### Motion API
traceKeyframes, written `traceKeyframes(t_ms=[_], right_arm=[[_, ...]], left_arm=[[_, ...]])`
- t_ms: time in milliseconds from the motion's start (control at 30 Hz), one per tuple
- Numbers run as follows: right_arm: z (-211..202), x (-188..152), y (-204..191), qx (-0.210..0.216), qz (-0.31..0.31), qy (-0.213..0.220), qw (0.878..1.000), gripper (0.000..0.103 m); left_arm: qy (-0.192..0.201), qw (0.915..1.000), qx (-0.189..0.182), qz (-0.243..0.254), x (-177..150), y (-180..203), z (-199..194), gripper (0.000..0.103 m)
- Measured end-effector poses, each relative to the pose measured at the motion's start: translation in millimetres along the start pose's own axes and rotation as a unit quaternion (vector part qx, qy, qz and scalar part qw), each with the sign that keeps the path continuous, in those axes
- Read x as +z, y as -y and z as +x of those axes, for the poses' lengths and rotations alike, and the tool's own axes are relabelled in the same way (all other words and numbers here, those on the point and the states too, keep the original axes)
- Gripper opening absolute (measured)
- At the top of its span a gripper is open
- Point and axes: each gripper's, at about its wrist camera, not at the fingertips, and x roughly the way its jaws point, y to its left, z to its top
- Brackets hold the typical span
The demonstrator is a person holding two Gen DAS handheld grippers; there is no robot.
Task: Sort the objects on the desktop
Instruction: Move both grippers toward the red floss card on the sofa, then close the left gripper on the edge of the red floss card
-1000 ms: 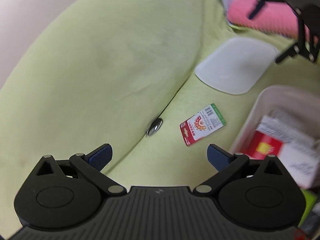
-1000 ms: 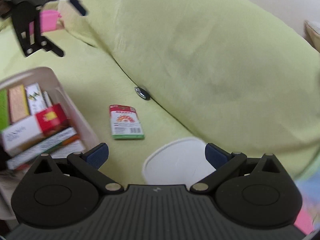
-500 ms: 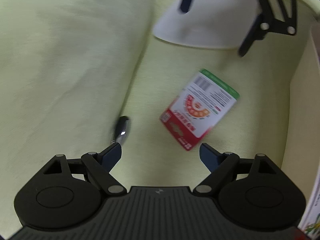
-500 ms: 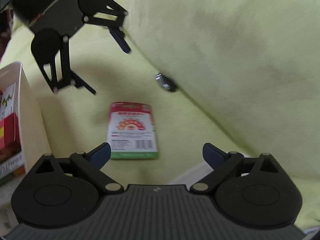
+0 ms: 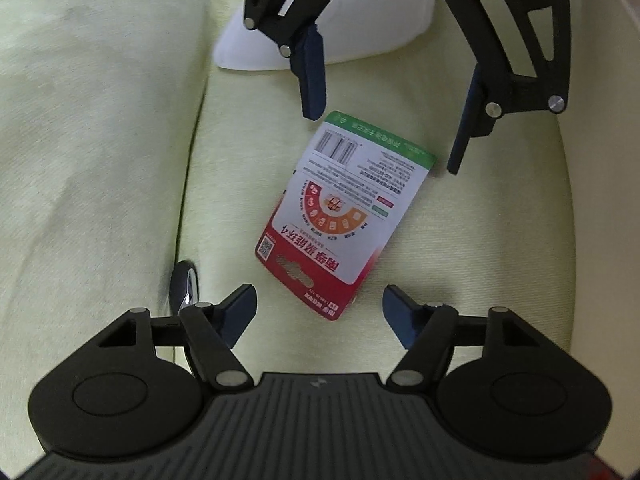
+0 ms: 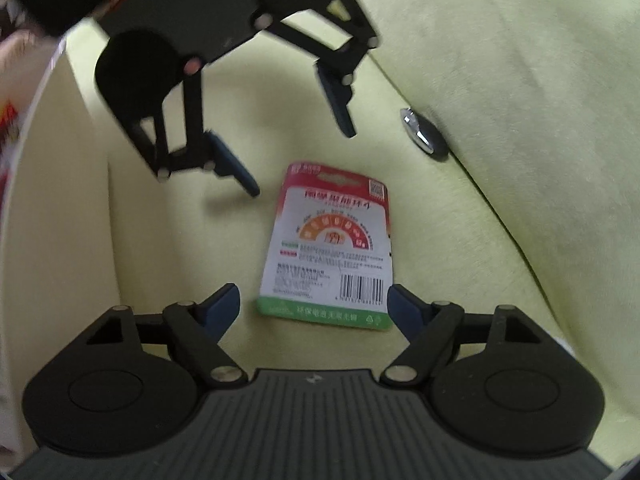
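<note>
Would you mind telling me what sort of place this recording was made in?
Probably a home living area rather than a desk: the surface is a soft yellow-green cushioned seat with a crease. A battery card pack lies on it beside a pale storage bin.

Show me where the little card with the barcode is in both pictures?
Left wrist view: the card lies mid-picture on the green cushion, its red end nearest the left gripper.
Right wrist view: the card lies mid-picture, its green end between the right gripper's fingers.
Shared landmark: the metal button in the cushion seam.
</note>
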Motion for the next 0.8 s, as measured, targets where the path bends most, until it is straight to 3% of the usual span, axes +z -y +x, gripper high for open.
traceKeyframes(t_ms=[67, 133, 200, 267, 400, 500, 667, 800], right_arm=[[3.2, -3.7, -7.0, -0.012, -0.02, -0.008, 1.0, 0.069], [0.4, -7.3, -8.5, -0.019, -0.012, 0.01, 1.0, 0.06], [-0.8, -9.1, -7.9, -0.039, 0.0, 0.021, 0.999, 0.037], [-1.9, -10.4, -6.4, -0.06, 0.012, 0.029, 0.998, 0.03], [-5.9, -11.4, 1.5, -0.088, 0.04, 0.046, 0.994, 0.029], [-5.9, -11.2, 2.6, -0.12, 0.038, 0.051, 0.991, 0.029], [-3.6, -10.7, -7.8, -0.124, 0.015, 0.036, 0.992, 0.029], [-10.5, -7.8, -18.7, -0.096, 0.009, 0.048, 0.994, 0.048]], left_arm=[[-0.002, 1.0, 0.002, 0.005, 1.0, 1.7, 4.3, 0.071], [0.003, 1.0, 0.004, 0.005, 1.4, 2.2, 5.7, 0.071], [0.011, 0.9999, 0.005, -0.001, 1.2, 0.1, 4.9, 0.071], [0.016, 0.9998, 0.004, -0.012, 1.1, -3.6, 4.8, 0.058], [0.014, 0.9993, 0.01, -0.032, 1.9, -12.9, 7.0, 0.052], [0.009, 0.9984, 0.03, -0.047, -0.3, -21.4, 9.6, 0.039], [0.006, 0.9974, 0.049, -0.053, -4.9, -27.8, 12.2, 0.037], [0.006, 0.9979, 0.061, -0.019, -6.2, -19.0, 13.7, 0.037]])
